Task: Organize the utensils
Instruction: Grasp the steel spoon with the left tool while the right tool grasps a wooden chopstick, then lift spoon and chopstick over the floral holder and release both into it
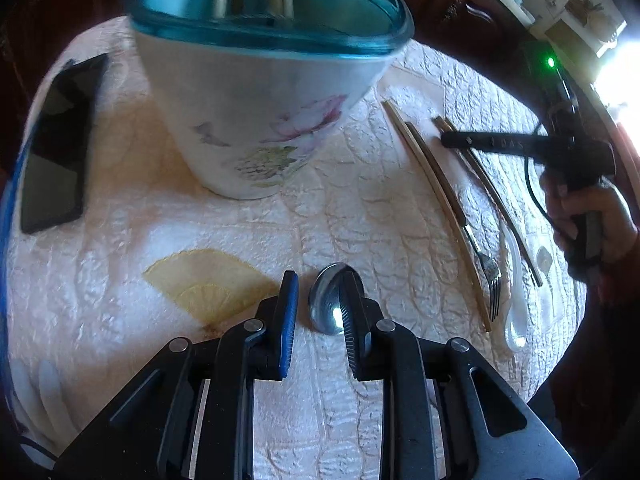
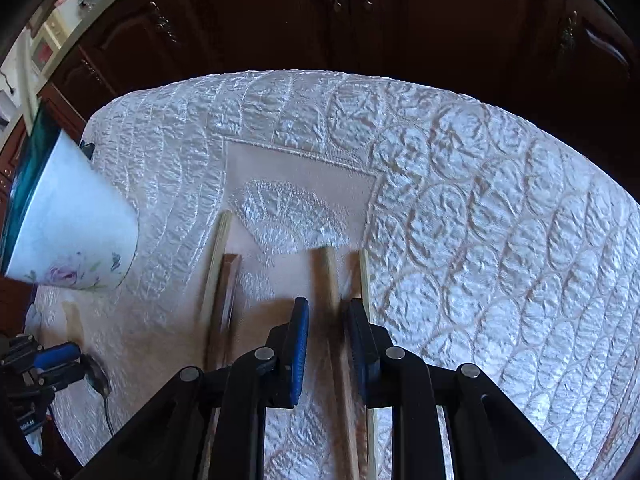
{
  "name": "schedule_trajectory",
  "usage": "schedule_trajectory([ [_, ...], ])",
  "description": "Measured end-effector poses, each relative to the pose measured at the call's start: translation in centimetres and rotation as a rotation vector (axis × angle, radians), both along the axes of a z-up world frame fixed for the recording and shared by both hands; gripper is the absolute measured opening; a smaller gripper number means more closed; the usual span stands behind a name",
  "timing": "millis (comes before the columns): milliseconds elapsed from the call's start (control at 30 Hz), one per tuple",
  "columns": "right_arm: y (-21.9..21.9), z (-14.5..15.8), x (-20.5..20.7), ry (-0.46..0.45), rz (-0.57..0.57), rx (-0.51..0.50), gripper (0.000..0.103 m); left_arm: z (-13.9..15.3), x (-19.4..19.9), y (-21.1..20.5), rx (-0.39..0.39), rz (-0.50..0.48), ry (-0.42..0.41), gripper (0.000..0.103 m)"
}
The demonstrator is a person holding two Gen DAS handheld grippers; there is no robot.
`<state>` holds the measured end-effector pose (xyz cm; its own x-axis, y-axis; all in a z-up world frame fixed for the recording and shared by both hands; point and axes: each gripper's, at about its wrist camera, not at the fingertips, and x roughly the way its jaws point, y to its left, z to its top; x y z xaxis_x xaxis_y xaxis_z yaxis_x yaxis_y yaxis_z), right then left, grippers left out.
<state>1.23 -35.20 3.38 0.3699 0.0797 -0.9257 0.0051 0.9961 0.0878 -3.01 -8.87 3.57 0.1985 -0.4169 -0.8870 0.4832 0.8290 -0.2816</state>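
A white flowered holder [image 1: 260, 100] with a teal rim stands at the back of the table, with several chopsticks upright in it; it also shows in the right wrist view [image 2: 68, 240]. A metal spoon [image 1: 326, 304] lies on the cloth, its bowl partly under one finger of my left gripper [image 1: 320, 308]. That gripper is narrowly open, with cloth showing in the gap. My right gripper [image 2: 330, 320] hovers narrowly open over a wooden chopstick [image 2: 326, 276], which runs between the fingers without being pressed. More chopsticks [image 1: 436, 200], a fork [image 1: 490, 276] and a white spoon [image 1: 516, 300] lie to the right.
A dark phone [image 1: 56, 148] lies at the table's left edge. A quilted white cloth [image 2: 480, 220] covers the table, with a lemon print [image 1: 208, 280]. Dark wooden cabinets [image 2: 360, 20] stand behind the table. A person's hand [image 1: 588, 216] holds the right gripper.
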Motion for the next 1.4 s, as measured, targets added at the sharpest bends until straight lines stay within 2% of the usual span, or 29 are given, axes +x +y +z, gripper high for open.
schedule_trajectory([
  [100, 1.0, -0.4, 1.2, -0.009, 0.027, -0.011, 0.013, -0.7, 0.0, -1.0, 0.019, -0.052, 0.022, 0.020],
  [133, 1.3, -0.3, 1.3, -0.011, 0.033, -0.016, 0.008, -0.8, -0.2, -1.3, 0.032, -0.073, 0.009, 0.018],
  [167, 1.6, -0.1, 1.2, -0.022, 0.043, -0.024, 0.007, -0.9, -0.5, -1.5, 0.042, -0.086, -0.005, 0.012],
  [233, 2.1, 0.8, 0.7, -0.055, 0.048, -0.018, 0.007, -0.8, -0.8, -1.6, 0.039, -0.091, -0.014, 0.009],
  [267, 2.3, 1.4, 0.3, -0.072, 0.047, -0.015, 0.007, -0.6, -0.8, -1.3, 0.024, -0.074, -0.014, 0.005],
  [400, 2.2, 5.1, -1.2, -0.170, 0.040, 0.029, 0.007, 0.8, -1.0, -0.5, -0.006, -0.025, -0.047, 0.003],
  [633, 2.1, 11.4, -4.5, -0.336, -0.004, 0.151, 0.007, 5.6, -2.4, 1.8, -0.066, 0.025, -0.140, 0.002],
  [900, 3.9, 18.2, -6.6, -0.480, 0.038, 0.227, 0.007, 12.9, -3.4, 5.5, -0.116, 0.062, -0.277, 0.002],
  [1000, 5.1, 20.8, -6.6, -0.538, 0.062, 0.243, 0.007, 15.9, -2.9, 6.5, -0.107, 0.097, -0.358, 0.002],
  [1167, 7.6, 24.3, -6.0, -0.622, 0.085, 0.254, 0.007, 19.4, -0.8, 7.5, -0.062, 0.178, -0.499, 0.002],
  [1400, 10.5, 26.7, -3.0, -0.685, 0.071, 0.228, 0.007, 21.2, 3.0, 6.5, 0.063, 0.247, -0.685, 0.002],
])
